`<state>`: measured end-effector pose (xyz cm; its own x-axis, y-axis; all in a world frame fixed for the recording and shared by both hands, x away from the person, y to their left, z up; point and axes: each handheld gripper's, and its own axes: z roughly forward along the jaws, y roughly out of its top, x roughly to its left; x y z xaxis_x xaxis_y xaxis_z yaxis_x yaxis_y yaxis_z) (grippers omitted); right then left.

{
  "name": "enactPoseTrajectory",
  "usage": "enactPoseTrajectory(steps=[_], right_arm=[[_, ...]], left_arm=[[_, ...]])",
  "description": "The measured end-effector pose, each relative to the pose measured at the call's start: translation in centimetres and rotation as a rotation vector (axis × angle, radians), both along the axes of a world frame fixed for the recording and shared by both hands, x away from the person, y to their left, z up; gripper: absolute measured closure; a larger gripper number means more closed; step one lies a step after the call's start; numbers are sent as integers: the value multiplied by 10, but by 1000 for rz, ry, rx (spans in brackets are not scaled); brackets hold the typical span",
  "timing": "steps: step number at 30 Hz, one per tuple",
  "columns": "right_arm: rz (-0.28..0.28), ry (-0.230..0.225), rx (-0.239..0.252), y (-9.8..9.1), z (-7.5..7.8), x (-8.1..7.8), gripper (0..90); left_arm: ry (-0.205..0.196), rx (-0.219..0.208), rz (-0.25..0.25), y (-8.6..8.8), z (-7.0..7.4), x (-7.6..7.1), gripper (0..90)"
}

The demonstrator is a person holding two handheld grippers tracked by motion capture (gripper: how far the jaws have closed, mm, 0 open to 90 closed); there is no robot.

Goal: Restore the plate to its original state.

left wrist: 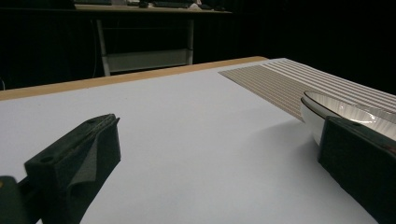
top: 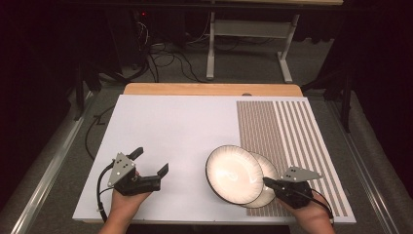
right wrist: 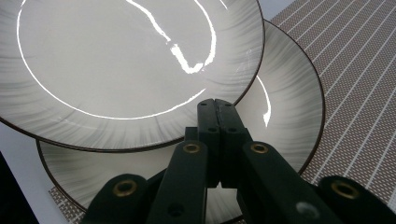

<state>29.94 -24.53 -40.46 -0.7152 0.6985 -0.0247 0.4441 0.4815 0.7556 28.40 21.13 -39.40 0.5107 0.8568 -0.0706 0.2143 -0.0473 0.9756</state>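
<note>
The top plate (top: 234, 174) is tilted, overlapping the lower plate (top: 265, 187) at the white table's (top: 165, 126) near right, by the striped mat (top: 292, 131). The right gripper (top: 269, 183) is clamped on the top plate's rim, so the lift appears underway; next it needs a steady carry clear of the lower plate. The left gripper (top: 152, 162) rests idle on the table, jaws wide, holding nothing.

Black two-jaw left tool (top: 149, 161), right tool (top: 267, 182); grey triangular plates, brass rivets, black cables.
</note>
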Motion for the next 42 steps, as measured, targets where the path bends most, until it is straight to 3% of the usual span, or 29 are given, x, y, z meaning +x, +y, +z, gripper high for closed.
enactPoseTrajectory(steps=[42], right_arm=[[-47,0,13,-11,1,2,900]], left_arm=[[4,-1,1,1,0,0,0]])
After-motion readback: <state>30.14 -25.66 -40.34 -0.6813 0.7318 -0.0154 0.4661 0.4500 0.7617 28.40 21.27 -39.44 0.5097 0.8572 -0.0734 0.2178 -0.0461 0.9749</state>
